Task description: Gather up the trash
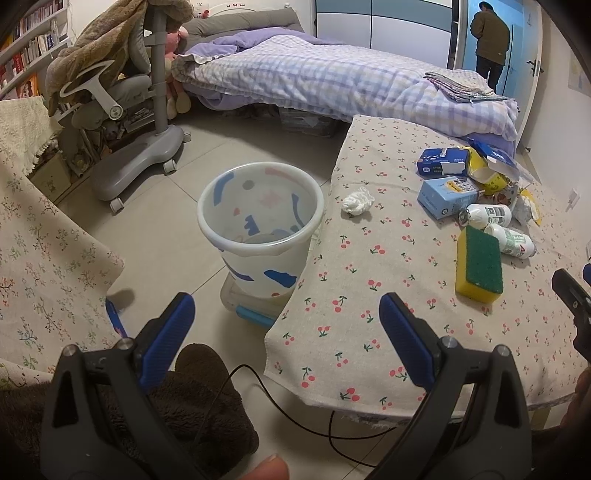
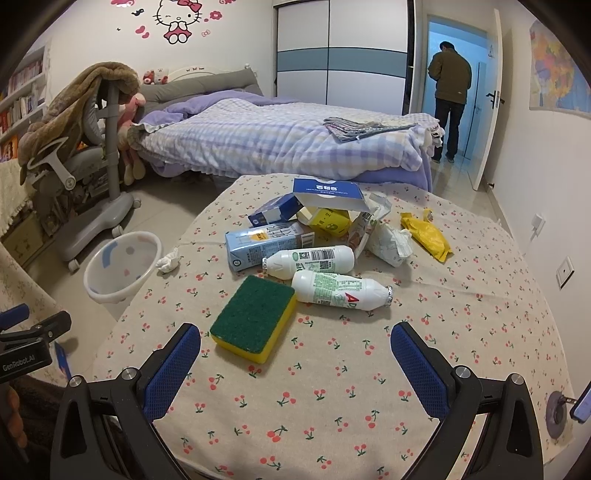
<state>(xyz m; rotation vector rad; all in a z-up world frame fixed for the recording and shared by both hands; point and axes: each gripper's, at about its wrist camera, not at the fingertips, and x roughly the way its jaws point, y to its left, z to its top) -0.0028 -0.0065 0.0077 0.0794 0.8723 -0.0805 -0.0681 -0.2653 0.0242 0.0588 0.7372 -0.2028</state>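
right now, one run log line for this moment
left gripper: open, empty | right gripper: open, empty | trash bin: on floor beside table | sponge, bottles: on table

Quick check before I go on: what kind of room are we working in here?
Most likely a child's bedroom: a bed with a purple checked quilt, a cartoon cat sticker on the wall, and bookshelves. The trash lies on a cloth-covered table beside a plastic bin.

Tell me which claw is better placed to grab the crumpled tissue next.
Left. The left claw is open beside the bin, with the crumpled tissue near that table edge. The right claw faces the sponge.
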